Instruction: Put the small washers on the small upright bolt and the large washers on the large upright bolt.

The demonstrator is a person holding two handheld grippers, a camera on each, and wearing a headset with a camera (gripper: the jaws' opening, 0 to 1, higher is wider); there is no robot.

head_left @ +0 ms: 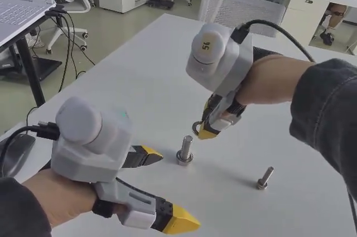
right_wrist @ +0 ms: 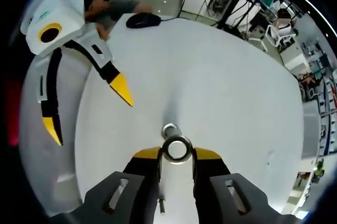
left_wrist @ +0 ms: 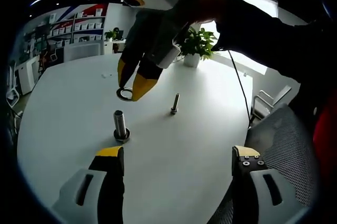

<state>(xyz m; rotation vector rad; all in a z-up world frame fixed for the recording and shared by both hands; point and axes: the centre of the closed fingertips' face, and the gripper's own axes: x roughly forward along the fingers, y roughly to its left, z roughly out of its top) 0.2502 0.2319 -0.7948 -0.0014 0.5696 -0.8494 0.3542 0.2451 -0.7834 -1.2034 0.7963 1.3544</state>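
right tongs [head_left: 207,131] hang tip-down over the white table [head_left: 139,81], yellow tips pinching a washer [head_left: 197,128] by its rim.
in the left gripper view the right tongs [left_wrist: 134,84] show at the top. the washer [left_wrist: 125,94] sits close to level, hole facing down at the tabletop.
right gripper view: washer [right_wrist: 176,148] sits between the right tongs' [right_wrist: 177,154] own tips, hole toward the lens, so its axis runs along the jaws.

large bolt [head_left: 185,150] is just below those tips and a little aside. it stands on its wide base with the shank straight up, long axis vertical. there is a clear gap between washer and bolt top; not touching.
right gripper view: large bolt [right_wrist: 169,129] peeks just past the washer's far edge.

small bolt [head_left: 264,177] is out on the right tongs' side, near the person's sleeve [head_left: 329,114], well apart from the large bolt, head down and shank up.
left gripper view: small bolt [left_wrist: 174,104] is upright, beyond and right of the right tongs' tips.

left tongs [head_left: 167,187] are held low near the person, jaws spread wide, tips aimed toward the large bolt.
left gripper view: left tongs [left_wrist: 178,153], with the large bolt [left_wrist: 120,125] just ahead of the left-hand jaw.
right gripper view: left tongs [right_wrist: 87,109] are off to the left, spread.
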